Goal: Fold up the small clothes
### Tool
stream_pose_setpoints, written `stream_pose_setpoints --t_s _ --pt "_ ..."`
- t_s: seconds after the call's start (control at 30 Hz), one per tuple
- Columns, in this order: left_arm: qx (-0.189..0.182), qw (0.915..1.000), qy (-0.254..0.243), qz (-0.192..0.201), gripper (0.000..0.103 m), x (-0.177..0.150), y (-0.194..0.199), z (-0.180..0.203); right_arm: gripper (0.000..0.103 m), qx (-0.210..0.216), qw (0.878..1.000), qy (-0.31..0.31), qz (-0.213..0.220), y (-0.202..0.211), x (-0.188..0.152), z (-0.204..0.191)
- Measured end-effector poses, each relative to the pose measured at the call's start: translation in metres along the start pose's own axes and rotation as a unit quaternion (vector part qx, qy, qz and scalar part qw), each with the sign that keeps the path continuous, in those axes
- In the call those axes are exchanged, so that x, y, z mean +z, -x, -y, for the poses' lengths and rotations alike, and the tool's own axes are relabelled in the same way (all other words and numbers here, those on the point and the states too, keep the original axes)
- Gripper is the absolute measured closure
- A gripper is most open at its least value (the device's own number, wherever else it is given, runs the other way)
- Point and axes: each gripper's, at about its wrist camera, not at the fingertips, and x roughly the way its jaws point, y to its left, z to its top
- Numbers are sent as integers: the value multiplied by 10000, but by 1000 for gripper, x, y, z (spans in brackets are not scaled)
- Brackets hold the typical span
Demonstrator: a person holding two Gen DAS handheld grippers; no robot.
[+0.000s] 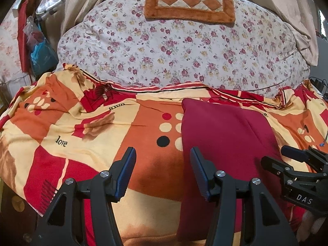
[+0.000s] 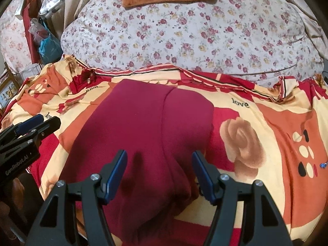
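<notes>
A dark red garment (image 1: 227, 139) lies folded flat on the patterned orange, red and cream blanket (image 1: 86, 131). In the right wrist view the garment (image 2: 143, 127) fills the centre, with a fold line running down it. My left gripper (image 1: 163, 153) is open and empty, hovering over the blanket at the garment's left edge. My right gripper (image 2: 158, 157) is open and empty, hovering just above the near part of the garment. Each gripper shows at the edge of the other's view: the right one (image 1: 287, 157), the left one (image 2: 44, 121).
A floral quilt (image 1: 174, 47) is bunched behind the blanket, with an orange and cream checked cushion (image 1: 190, 2) on top. Plastic bags (image 1: 41, 47) hang at the left by a beige curtain. The blanket's near edge drops off at lower left.
</notes>
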Motion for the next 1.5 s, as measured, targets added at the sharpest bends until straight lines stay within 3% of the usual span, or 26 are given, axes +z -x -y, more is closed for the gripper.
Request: stream_pose_setpoints --t_s 0.67,1.5 --pt "-146 9996 20 -251 70 8 -31 9 34 -178 9996 -211 -105 -21 12 10" --pt "-200 9992 -38 -347 70 9 -39 22 32 -185 9993 -278 -144 -31 15 15"
